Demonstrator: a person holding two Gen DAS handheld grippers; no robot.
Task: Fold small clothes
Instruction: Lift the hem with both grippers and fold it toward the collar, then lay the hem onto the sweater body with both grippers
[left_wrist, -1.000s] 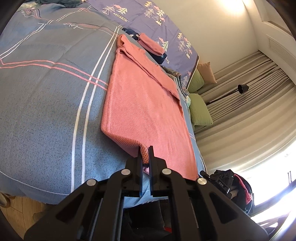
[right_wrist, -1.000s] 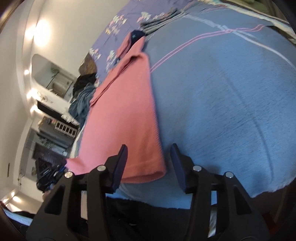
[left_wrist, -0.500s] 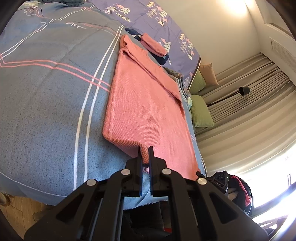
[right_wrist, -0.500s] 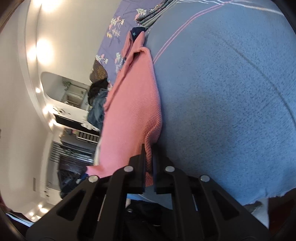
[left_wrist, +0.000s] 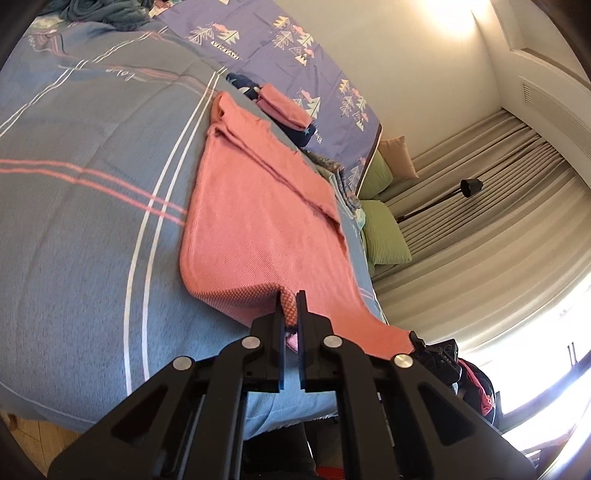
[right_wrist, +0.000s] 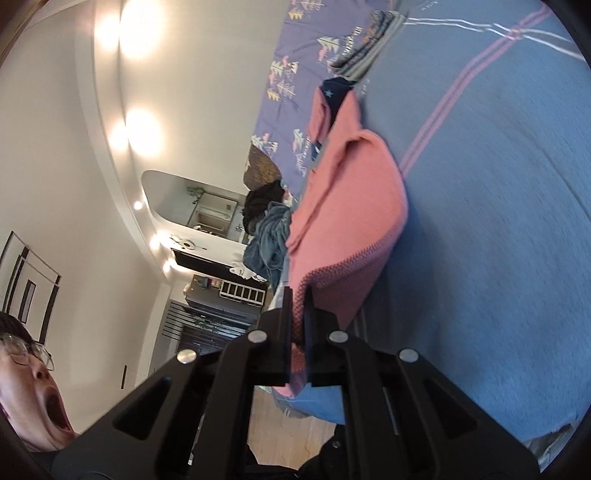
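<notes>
Left wrist view: I see left gripper (left_wrist: 287, 308) pinching near hem corner of pink knit garment (left_wrist: 266, 229), flat on blue bedspread (left_wrist: 74, 229). Right gripper (right_wrist: 298, 308) pinches other corner, ready to lift for fold.

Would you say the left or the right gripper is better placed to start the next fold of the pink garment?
Neither clearly: the left gripper and right gripper each pinch a near corner of the pink garment, so probably both lift together.
</notes>
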